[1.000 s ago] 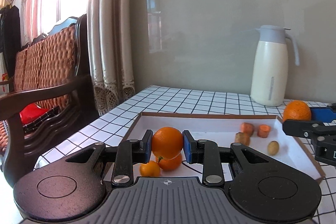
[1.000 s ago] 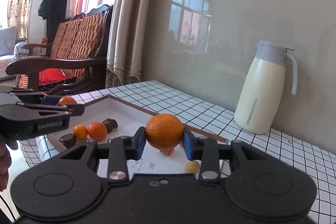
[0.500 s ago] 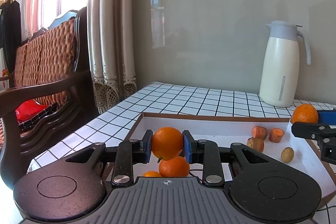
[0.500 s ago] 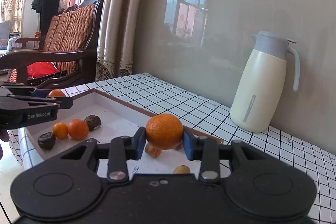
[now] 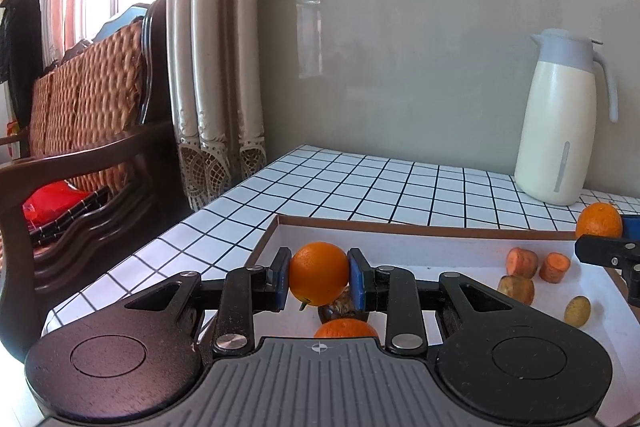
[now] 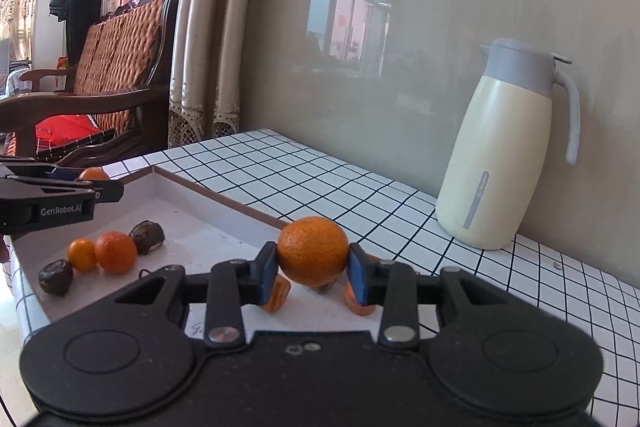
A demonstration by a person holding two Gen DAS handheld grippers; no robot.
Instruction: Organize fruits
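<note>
Above a white cardboard tray with brown rim (image 5: 420, 225) on the black-gridded white tiled counter (image 5: 360, 183): left claw (image 5: 319, 277) clamped on a smooth round orange (image 5: 319, 273); right claw (image 6: 313, 259) clamped on a dimpled round orange (image 6: 313, 251). At two o'clock, cut carrot chunks (image 5: 538, 263). Cream thermos jug with grey lid (image 6: 504, 155) at one o'clock beyond.

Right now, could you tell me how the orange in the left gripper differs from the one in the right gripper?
The left gripper holds a smooth orange with a stem underneath; the right gripper holds a bumpy orange with a pebbled, duller skin. The smooth orange hangs over the citrus end of the tray; the bumpy orange hangs over the carrot pieces. Both are round, similar in size, and clamped between blue-padded jaws.
</note>
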